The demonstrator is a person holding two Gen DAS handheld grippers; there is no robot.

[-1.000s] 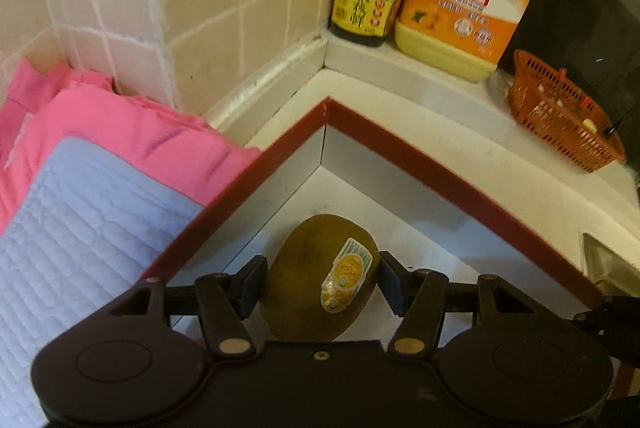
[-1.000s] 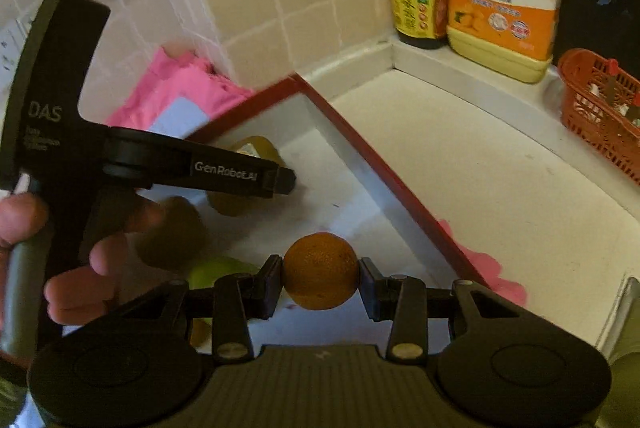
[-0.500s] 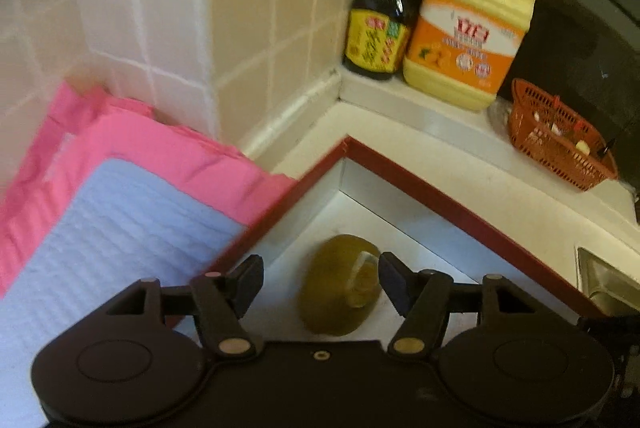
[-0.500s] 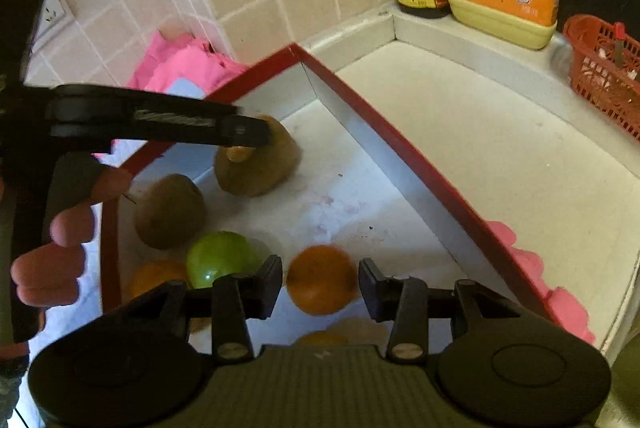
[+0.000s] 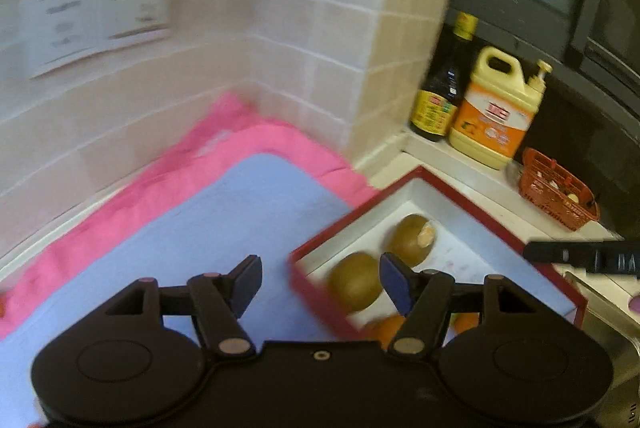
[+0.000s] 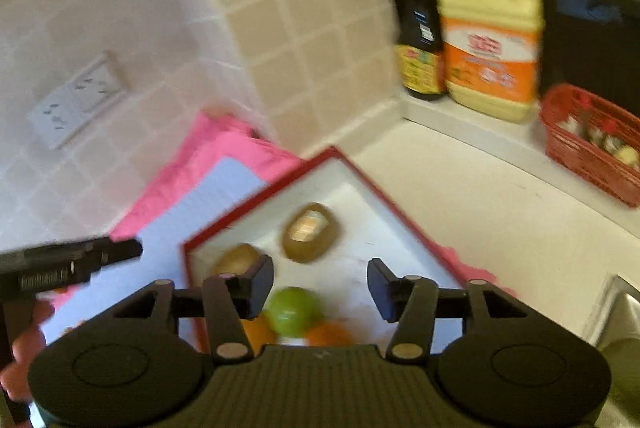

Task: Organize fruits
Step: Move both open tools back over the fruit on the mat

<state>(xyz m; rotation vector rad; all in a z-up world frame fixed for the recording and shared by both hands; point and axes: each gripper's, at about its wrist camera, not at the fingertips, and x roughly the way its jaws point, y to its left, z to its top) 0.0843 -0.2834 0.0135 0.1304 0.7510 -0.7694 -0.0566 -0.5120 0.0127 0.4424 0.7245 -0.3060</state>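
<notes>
A red-rimmed white tray (image 5: 320, 300) (image 6: 256, 202) holds the fruit. Two brown kiwis lie in it: one with a sticker (image 5: 412, 240) (image 6: 310, 232) and a plain one (image 5: 354, 286) (image 6: 236, 258). A green fruit (image 6: 294, 310) and oranges (image 6: 328, 334) (image 5: 386, 326) lie nearer the cameras. My left gripper (image 5: 320, 282) is open and empty, raised over the tray's left rim and the mat. My right gripper (image 6: 320, 286) is open and empty above the green fruit.
A pink-edged blue mat (image 5: 200, 228) lies left of the tray against the tiled wall. A dark sauce bottle (image 5: 440, 96), a yellow detergent jug (image 5: 494, 116) and a red basket (image 5: 558, 194) stand at the back. A sink edge (image 6: 612, 308) is at the right.
Both grippers let go of their fruit, the left its kiwi and the right its orange, then opened wide and pulled up and back from the tray. Both views are motion-blurred.
</notes>
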